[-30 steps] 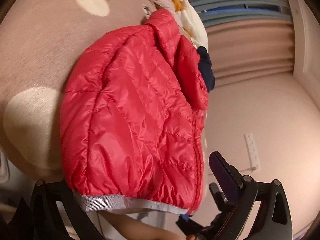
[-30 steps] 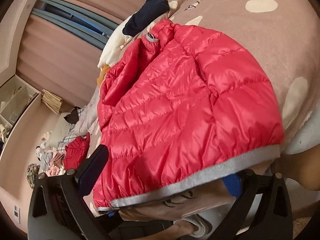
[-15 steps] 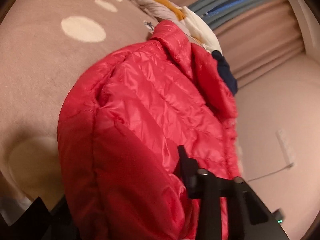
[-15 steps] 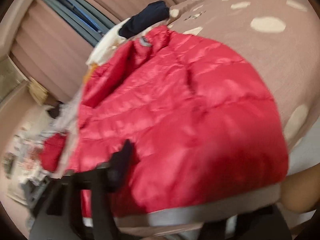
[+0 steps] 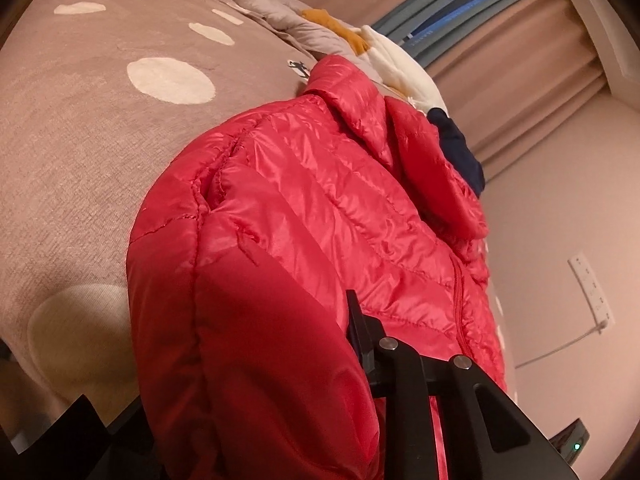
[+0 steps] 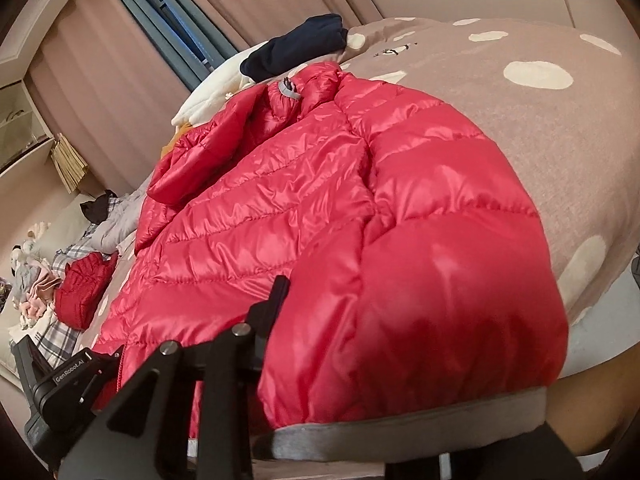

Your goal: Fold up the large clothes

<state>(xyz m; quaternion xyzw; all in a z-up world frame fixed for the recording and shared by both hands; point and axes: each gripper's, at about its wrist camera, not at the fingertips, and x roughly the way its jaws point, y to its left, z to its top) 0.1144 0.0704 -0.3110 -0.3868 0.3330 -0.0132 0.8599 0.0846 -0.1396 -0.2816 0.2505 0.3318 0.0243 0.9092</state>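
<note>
A shiny red puffer jacket [image 5: 320,216] lies zipped on a taupe bedspread with cream dots [image 5: 80,128], collar away from me. In the left wrist view my left gripper [image 5: 280,332] is at the jacket's near hem. Its jaws are closing with bunched red fabric between them. One finger [image 5: 360,336] shows and the other is buried under the cloth. In the right wrist view the jaws of my right gripper [image 6: 340,320] are likewise closing on the hem. They close just above its grey band [image 6: 400,424], with one finger [image 6: 272,304] visible.
Loose clothes pile beyond the collar: a navy piece [image 6: 296,44], a white one [image 5: 400,68] and a grey one. A folded red garment [image 6: 84,288] lies left. Curtains, a shelf [image 6: 24,128] and a wall socket strip [image 5: 592,292] ring the bed. Bare skin of a person [image 6: 592,412] shows lower right.
Both grippers went from wide open around the hem to nearly closed on it. The hem has bunched up over the fingers, and the left wrist view has rolled and tipped.
</note>
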